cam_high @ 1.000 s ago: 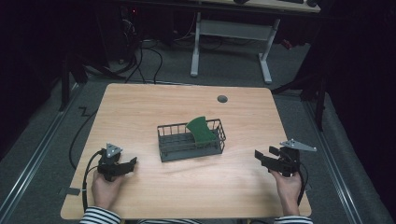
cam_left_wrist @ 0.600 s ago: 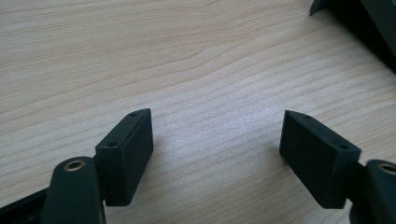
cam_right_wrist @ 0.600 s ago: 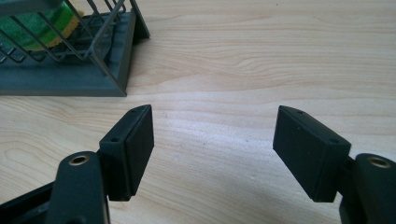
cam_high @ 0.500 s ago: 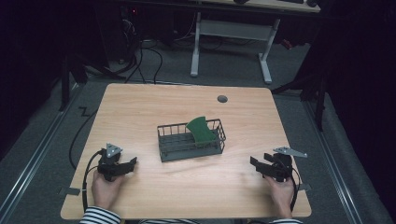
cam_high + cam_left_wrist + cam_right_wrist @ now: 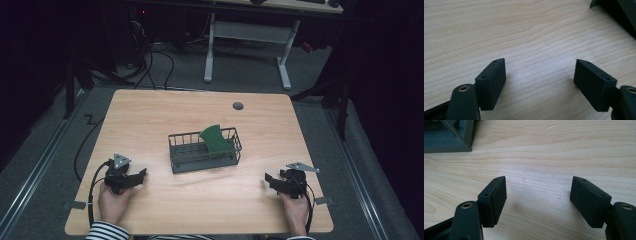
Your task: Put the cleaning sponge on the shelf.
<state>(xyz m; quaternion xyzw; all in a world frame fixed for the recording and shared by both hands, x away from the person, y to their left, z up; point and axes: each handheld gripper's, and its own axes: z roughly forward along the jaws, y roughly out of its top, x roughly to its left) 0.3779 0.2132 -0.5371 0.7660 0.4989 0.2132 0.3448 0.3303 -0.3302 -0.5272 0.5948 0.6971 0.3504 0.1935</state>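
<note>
Presently, both the left gripper (image 5: 136, 176) and right gripper (image 5: 271, 180) rest on the table (image 5: 150, 115), jaws wide apart, holding nothing; the wire basket (image 5: 187, 155) with its green piece (image 5: 216, 139) stands between them, farther back.

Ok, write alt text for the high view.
A dark wire basket holding a tilted green plate sits mid-table. A person's hands rest the left gripper and right gripper on the wood at either side, jaws open and empty.

The right tool (image 5: 276, 181) has sunk toward the surface (image 5: 210, 197) — edging inward from the right rim — its jaws apart over bare wood.
</note>
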